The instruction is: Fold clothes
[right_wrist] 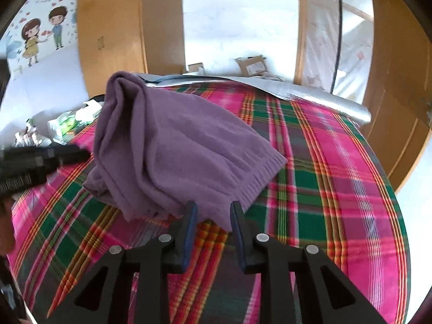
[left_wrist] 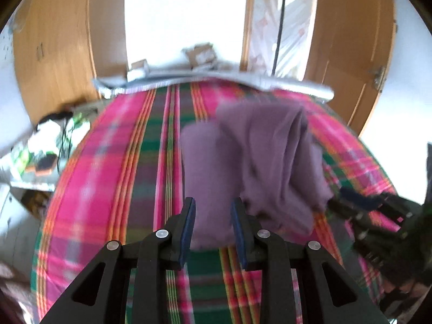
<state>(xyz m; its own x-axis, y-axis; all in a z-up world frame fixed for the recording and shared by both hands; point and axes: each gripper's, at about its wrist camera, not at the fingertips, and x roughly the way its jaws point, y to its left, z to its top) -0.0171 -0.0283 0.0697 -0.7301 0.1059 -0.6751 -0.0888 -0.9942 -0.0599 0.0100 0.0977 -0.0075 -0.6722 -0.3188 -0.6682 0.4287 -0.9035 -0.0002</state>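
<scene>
Lying bunched on the plaid bedspread (right_wrist: 337, 162), the purple sweater (right_wrist: 175, 145) sits roughly mid-bed, its ribbed hem trailing toward the near edge and its long axis running away from both cameras toward the far end. In the left wrist view the sweater (left_wrist: 259, 162) fills the gap ahead of the left gripper (left_wrist: 213, 229); cloth lies between the partly parted jaws, but blur hides whether the pads press on it. The right gripper (right_wrist: 212, 229) stands just short of the hem, jaws partly parted, with only a corner of fabric at the tips; a grip cannot be confirmed. Judgement: both grippers are about equally near, the left at the body, the right at the hem. Wooden wardrobe doors (right_wrist: 113, 35) stand behind the bed.
</scene>
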